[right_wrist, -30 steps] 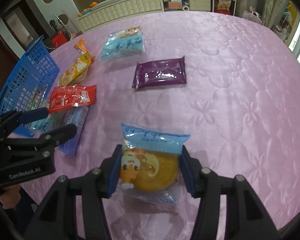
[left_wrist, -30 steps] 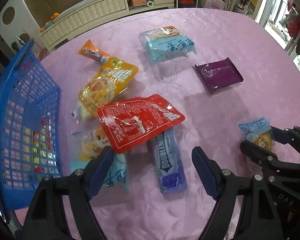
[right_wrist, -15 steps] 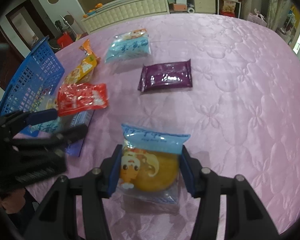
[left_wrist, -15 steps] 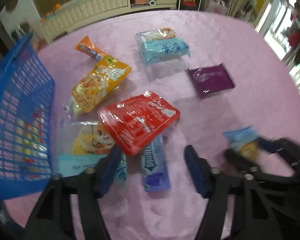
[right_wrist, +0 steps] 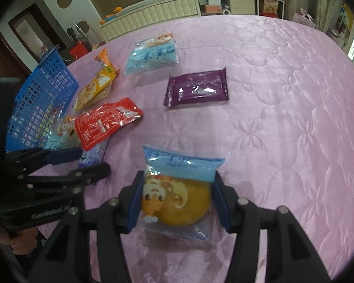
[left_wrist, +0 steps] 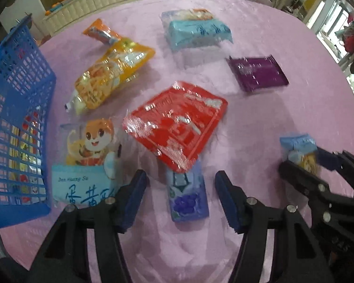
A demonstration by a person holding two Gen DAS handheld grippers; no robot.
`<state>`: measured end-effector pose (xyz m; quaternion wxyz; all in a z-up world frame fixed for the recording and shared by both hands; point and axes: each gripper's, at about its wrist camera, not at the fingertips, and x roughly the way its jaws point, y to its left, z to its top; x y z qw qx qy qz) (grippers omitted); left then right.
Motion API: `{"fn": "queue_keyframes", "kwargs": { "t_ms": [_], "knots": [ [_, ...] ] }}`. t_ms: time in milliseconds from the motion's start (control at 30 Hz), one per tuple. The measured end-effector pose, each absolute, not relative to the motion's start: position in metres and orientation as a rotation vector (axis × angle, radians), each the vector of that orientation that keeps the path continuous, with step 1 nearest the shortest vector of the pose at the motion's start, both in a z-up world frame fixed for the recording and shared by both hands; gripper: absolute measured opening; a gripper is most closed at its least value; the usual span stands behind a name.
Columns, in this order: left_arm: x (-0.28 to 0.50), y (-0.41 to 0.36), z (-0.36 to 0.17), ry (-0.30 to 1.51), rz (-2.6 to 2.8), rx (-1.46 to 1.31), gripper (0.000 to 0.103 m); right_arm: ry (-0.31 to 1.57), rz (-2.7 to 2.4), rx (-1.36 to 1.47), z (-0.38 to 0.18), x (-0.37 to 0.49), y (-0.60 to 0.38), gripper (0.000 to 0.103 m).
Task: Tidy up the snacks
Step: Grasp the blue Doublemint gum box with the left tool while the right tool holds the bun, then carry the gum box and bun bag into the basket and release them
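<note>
A blue-purple gum pack (left_wrist: 188, 195) lies flat on the pink table cover, its far end under a red pouch (left_wrist: 177, 122). My left gripper (left_wrist: 180, 193) points down over the pack with a finger on each side. Its jaws are closing, and gaps still show between the pads and the pack. My right gripper (right_wrist: 178, 188) is shut on a small cake packet (right_wrist: 177, 195) with a light-blue top, just above the cover. In the left wrist view that gripper (left_wrist: 305, 161) sits at the right.
A blue mesh basket (left_wrist: 16, 94) with snacks inside stands at the left. Beside it lie a cartoon pastry packet (left_wrist: 87, 160), a yellow pouch (left_wrist: 111, 70) and a small orange packet (left_wrist: 99, 33). Farther off are a light-blue packet (left_wrist: 198, 30) and a purple packet (left_wrist: 257, 73).
My left gripper has sunk toward the gum pack and its jaws have narrowed around it. The right gripper and its cake packet have stayed put.
</note>
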<state>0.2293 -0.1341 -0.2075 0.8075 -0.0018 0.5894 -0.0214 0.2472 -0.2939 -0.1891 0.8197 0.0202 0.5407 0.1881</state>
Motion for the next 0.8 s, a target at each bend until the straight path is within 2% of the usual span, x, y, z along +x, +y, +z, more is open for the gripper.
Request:
{"fn": "queue_keyframes", "kwargs": {
  "t_ms": [67,100,433,800],
  "knots": [
    [0.230,-0.138,-0.206,1.261,-0.057,-0.002,0.036,1.150,0.401,0.038,-0.189,0.247,-0.293,0.058],
    [0.231,-0.139,-0.205,1.266,-0.065,0.002,0.031,1.151,0.402,0.041,-0.189,0.247,-0.293,0.058],
    [0.202,-0.144,-0.188,1.253,-0.148,0.014,0.028,1.163,0.412,0.045,-0.172,0.230,-0.282,0.058],
    [0.142,-0.086,-0.109,1.072,-0.168,-0.077,0.028,1.077,0.442,-0.001,-0.111,0.190,-0.240,0.058]
  ]
}}
